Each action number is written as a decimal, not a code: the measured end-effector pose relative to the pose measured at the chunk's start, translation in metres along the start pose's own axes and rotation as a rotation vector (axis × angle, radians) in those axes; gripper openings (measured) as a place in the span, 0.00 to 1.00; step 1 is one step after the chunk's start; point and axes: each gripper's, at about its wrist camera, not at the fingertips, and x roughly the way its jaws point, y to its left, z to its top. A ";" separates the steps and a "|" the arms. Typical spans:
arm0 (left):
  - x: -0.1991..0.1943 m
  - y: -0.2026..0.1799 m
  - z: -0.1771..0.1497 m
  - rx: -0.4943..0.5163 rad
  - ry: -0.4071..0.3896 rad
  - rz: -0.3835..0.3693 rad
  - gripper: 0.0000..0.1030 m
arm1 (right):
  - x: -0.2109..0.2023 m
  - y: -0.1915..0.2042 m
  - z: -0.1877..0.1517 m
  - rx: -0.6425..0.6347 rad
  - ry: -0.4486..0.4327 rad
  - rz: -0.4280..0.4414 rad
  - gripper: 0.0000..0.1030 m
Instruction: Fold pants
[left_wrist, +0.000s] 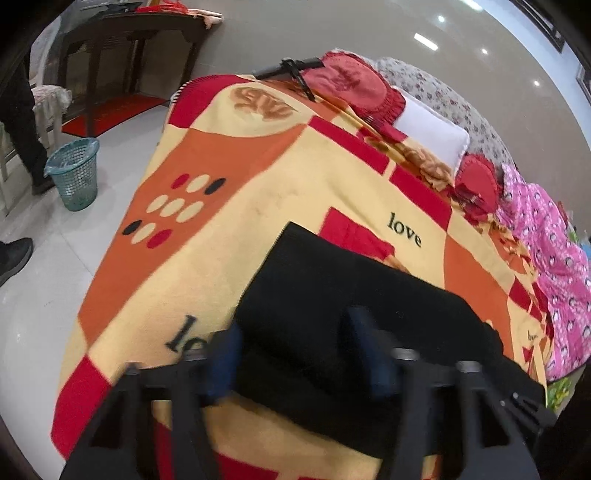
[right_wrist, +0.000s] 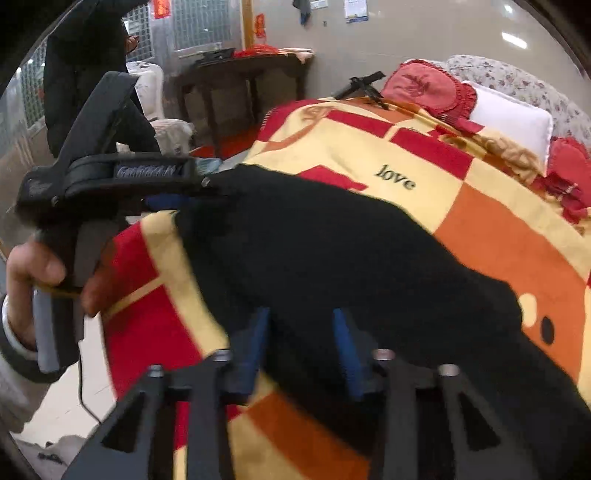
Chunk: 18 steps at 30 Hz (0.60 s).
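Note:
Black pants (left_wrist: 332, 295) lie folded on a bed covered by a red, orange and cream blanket (left_wrist: 221, 166). My left gripper (left_wrist: 295, 354) is open, its blue-padded fingers straddling the near edge of the pants. In the right wrist view the pants (right_wrist: 351, 251) stretch across the blanket (right_wrist: 498, 229). My right gripper (right_wrist: 303, 347) is open with its fingers over the near edge of the pants. The left gripper (right_wrist: 177, 201) shows at the left of that view, held by a hand, its tips at the pants' left end.
Red cushions (left_wrist: 347, 83), a white pillow (left_wrist: 432, 131) and a pink quilt (left_wrist: 546, 258) lie along the bed's far side. A black tripod (left_wrist: 291, 70) rests at the head. A teal basket (left_wrist: 74, 173), dark table (left_wrist: 129, 40) and standing person (right_wrist: 85, 55) are on the left.

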 end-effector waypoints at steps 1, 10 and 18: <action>0.000 0.000 0.001 0.004 -0.001 -0.008 0.34 | 0.001 -0.005 0.003 0.022 0.001 0.008 0.12; -0.016 0.009 -0.006 0.043 -0.018 -0.043 0.22 | -0.019 0.007 0.000 0.041 0.007 0.112 0.08; -0.025 0.008 -0.012 0.061 -0.038 0.045 0.42 | -0.017 -0.007 -0.008 0.136 0.024 0.182 0.21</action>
